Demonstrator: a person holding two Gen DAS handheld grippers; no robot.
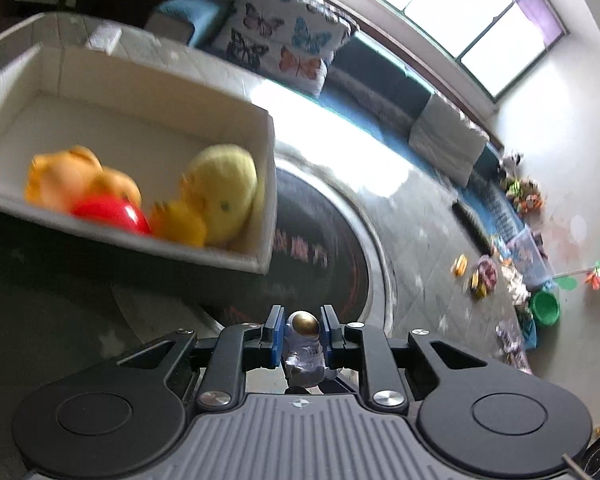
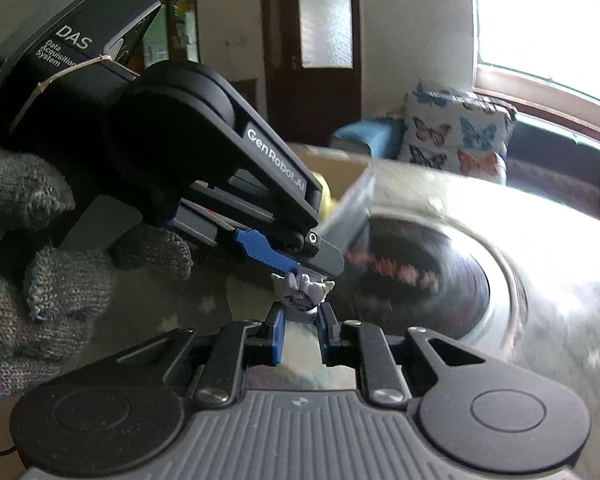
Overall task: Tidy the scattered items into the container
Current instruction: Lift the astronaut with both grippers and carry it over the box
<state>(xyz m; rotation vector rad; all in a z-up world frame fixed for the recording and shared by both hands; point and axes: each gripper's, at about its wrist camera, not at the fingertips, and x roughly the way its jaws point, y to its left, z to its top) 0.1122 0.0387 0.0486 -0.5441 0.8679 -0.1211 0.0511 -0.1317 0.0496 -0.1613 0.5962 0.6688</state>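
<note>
Inside the white box [image 1: 148, 80], from its left end, lie an orange plush [image 1: 76, 180], a red ball [image 1: 112, 214] against it, and a yellow duck [image 1: 220, 188] pressed into the right corner. Outside the box, below and right of its near right corner, the left gripper [image 1: 302, 314] has its blue pads clamped on the sides of a small astronaut figurine [image 1: 305, 354], so this piece is not in the box. Further right of the box, the right gripper [image 2: 302, 320] has a finger on either side of the same figurine. I cannot tell whether those fingers press on it or only flank it.

The likely trouble is the shared hold. The figure is small and smooth-looking, and if one pair lets go before the other bites, or the two pull apart, it could twist out and fall short of the box wall. A release low against the box wall could also knock it back out.

In the left wrist view its gold-visored helmet points out past the fingertips, and its long axis runs along the fingers.
</note>
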